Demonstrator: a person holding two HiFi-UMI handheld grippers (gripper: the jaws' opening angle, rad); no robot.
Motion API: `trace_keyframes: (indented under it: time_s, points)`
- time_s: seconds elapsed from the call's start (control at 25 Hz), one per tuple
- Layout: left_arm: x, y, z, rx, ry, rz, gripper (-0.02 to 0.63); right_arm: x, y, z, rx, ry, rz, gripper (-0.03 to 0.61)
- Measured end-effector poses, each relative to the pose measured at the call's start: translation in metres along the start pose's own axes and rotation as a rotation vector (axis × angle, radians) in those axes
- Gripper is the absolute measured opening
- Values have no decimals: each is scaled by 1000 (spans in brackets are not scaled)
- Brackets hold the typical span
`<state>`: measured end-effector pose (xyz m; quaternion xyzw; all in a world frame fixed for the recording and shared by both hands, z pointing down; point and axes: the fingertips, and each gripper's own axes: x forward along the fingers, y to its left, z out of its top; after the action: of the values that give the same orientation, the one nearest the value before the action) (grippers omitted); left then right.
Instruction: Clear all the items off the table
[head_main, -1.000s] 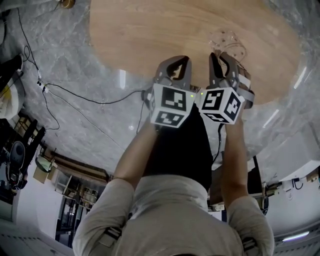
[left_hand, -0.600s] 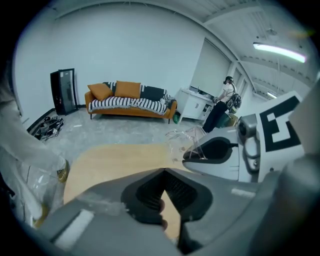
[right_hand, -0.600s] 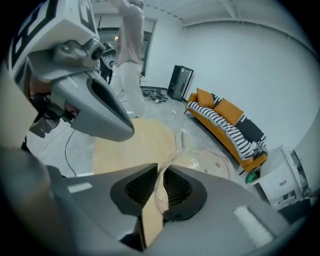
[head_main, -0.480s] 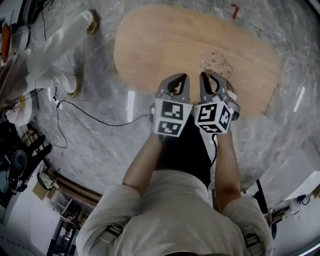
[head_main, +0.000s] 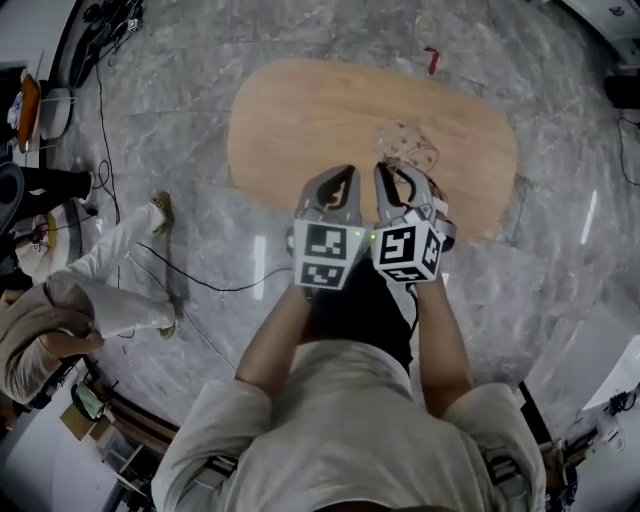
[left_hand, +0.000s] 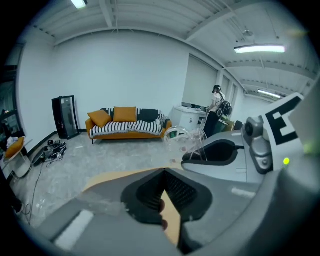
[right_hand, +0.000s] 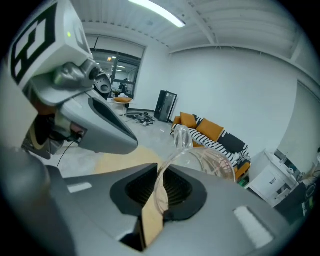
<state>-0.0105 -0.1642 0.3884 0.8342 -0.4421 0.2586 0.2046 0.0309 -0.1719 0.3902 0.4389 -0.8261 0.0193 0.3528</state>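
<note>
Nearby: a marble floor (head_main: 560, 260) runs all round the oval wooden bench (head_main: 290, 120); a black cable (head_main: 205, 285) trails over it at the left, and a small red thing (head_main: 432, 60) lies just past the bench's far edge.
People: one in pale clothes (head_main: 95, 290) is low on the floor at the left, well apart from the bench; another (left_hand: 216, 97) stands far back by the desks.
Room: an orange sofa (left_hand: 127, 125) with striped cushions stands against the white wall, with a black cabinet (left_hand: 64, 116) beside it.
In the way: each hand-held gripper blocks part of the other's view.
Jug: the clear jug (right_hand: 200, 155) hangs tilted over the bench's near right part; whether it touches the top cannot be told.
Right hand-held gripper (right_hand: 161, 172): jaws clamped on the jug's thin wall.
Left hand-held gripper (left_hand: 164, 172): jaw tips together, nothing between them, held just beside the right one.
Count: one bench, one jug, two hand-held grippers, one sofa, two other people.
</note>
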Motion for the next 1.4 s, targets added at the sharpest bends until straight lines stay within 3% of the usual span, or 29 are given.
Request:
trace_keyframes:
  time_s: [0.36, 0.56, 0.88, 1.16, 1.4]
  points:
    - [-60, -61, 61, 85, -162, 50, 20, -110, -40, 14, 168, -165, -119, 46]
    - [-101, -94, 73, 149, -205, 72, 20, -160, -36, 24, 187, -236, -140, 46]
    - [-164, -116, 92, 151, -306, 128, 20, -242, -27, 45, 192, -362, -178, 46]
    - [-210, -112, 84, 153, -341, 125, 20, -297, -25, 38, 228, -373, -297, 44]
    - [-250, -134, 67, 167, -384, 59, 20, -331, 19, 44, 242, -393, -364, 46]
